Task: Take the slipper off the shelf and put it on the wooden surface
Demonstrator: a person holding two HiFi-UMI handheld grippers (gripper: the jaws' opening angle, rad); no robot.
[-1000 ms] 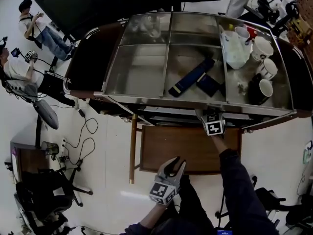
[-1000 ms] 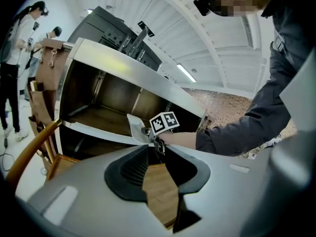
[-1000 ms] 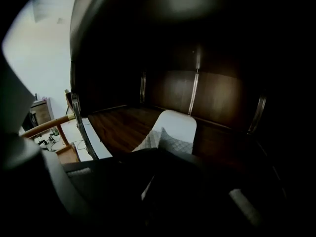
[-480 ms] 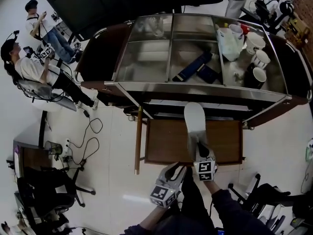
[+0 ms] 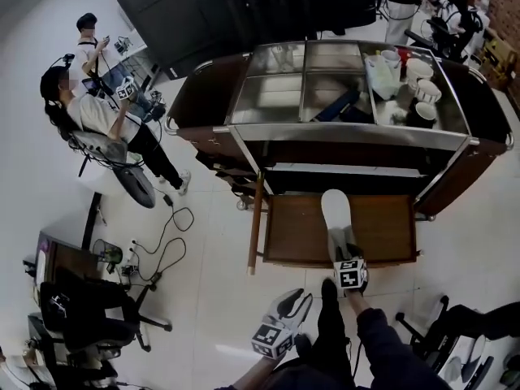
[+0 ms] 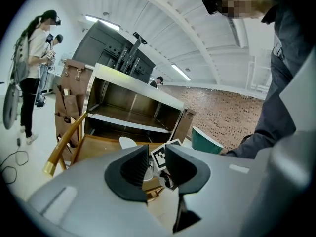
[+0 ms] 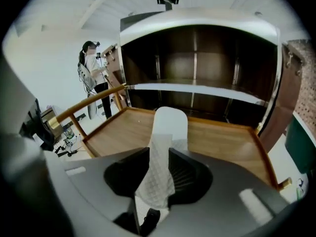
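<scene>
The white slipper [image 5: 335,214] lies lengthwise on the wooden surface [image 5: 292,234], a low tray in front of the cart's shelf [image 7: 197,88]. My right gripper [image 5: 344,253] is at the slipper's near end. In the right gripper view its jaws are opening, and the quilted strap of the slipper [image 7: 170,122] still lies between them at the right gripper [image 7: 159,162]. My left gripper [image 5: 296,299] hangs over the floor short of the tray, open and empty. In the left gripper view the left gripper [image 6: 157,159] points at the tray, where the slipper [image 6: 127,142] shows.
The cart's glass top carries mugs [image 5: 418,71] and dark blue boxes [image 5: 337,104]. A wooden rail [image 5: 253,234] runs along the tray's left side. Two people [image 5: 89,112] stand at the left, with a chair [image 5: 81,307] and floor cables below them. A green bin [image 6: 205,141] stands right of the cart.
The right gripper drew the slipper out from under the cart and back toward me; the slipper now rests on the wooden tray. The left gripper has hardly moved.
</scene>
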